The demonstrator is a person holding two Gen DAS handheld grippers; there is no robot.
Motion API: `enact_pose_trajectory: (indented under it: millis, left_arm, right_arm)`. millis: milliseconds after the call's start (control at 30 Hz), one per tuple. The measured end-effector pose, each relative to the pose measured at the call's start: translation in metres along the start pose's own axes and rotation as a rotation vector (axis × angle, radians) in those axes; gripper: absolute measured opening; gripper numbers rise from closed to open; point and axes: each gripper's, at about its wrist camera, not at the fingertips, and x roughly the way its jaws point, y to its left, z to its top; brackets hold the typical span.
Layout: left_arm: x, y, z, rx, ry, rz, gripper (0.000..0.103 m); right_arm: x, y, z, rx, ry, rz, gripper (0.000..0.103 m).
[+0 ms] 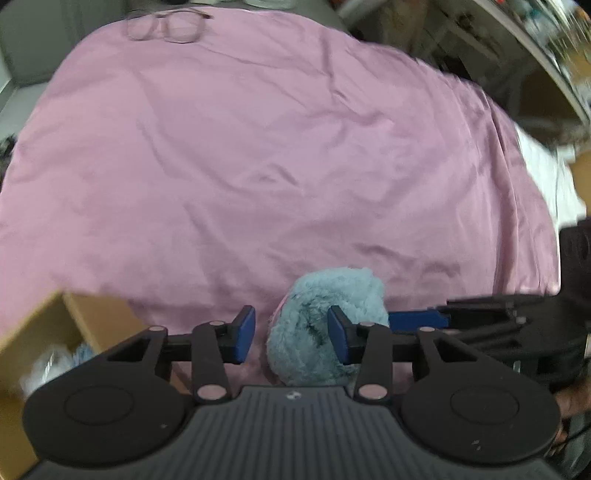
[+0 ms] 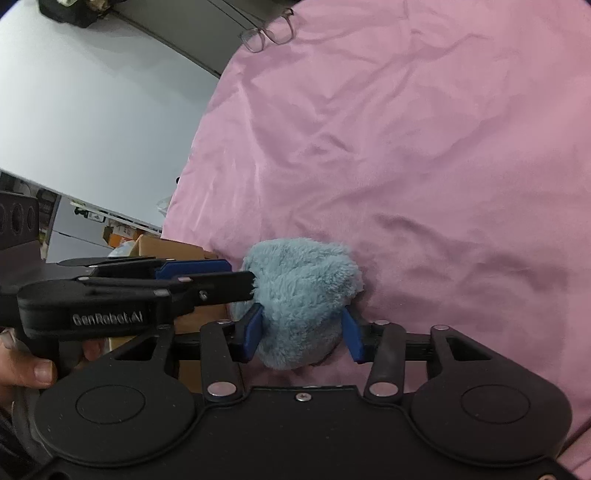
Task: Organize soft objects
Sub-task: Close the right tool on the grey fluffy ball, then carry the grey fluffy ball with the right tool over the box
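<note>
A rolled fluffy light-blue sock bundle (image 1: 325, 325) lies on the pink sheet (image 1: 258, 166) near the bed's front edge. My left gripper (image 1: 291, 332) is open; the bundle sits between its blue pads, against the right one. My right gripper (image 2: 303, 328) is shut on the bundle (image 2: 303, 295), one pad on each side. In the right wrist view the left gripper (image 2: 236, 277) comes in from the left, its fingertips touching the bundle. In the left wrist view the right gripper (image 1: 417, 317) reaches in from the right.
An open cardboard box (image 1: 55, 339) holding pale soft items stands beside the bed at the lower left; it also shows in the right wrist view (image 2: 170, 247). A pair of glasses (image 1: 166, 26) lies at the sheet's far edge. Shelves and clutter stand beyond the bed.
</note>
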Motion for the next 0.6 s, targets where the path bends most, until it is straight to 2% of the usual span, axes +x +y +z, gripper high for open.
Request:
enact_pose_trajectory:
  millis: [33,67,133,300,433,600]
  left_arm:
    - [0.004,0.001,0.002,0.011,0.019,0.000,0.038]
    - [0.009,0.005,0.003,0.005,0.043,-0.009,0.028]
    - [0.019,0.013,0.005,-0.019,0.097,-0.050,0.021]
    - [0.020,0.017,0.014,-0.013,0.119,-0.085,0.017]
    - [0.003,0.010,0.012,0.046,0.072,-0.086,0.017]
    - [-0.017,0.008,0.003,0.038,0.006,-0.104,0.017]
  right_arm:
    - [0.001,-0.002,0.000,0.010,0.002,0.003,0.035]
    - [0.002,-0.001,0.000,0.011,0.000,0.000,0.034]
    - [0.002,0.001,-0.001,0.006,0.003,-0.008,0.029]
    - [-0.008,0.016,-0.004,-0.008,-0.031,-0.054,0.025]
    - [-0.022,0.028,-0.011,-0.018,-0.087,-0.071,0.025]
    - [-0.036,0.044,-0.019,-0.061,-0.129,-0.091,0.025]
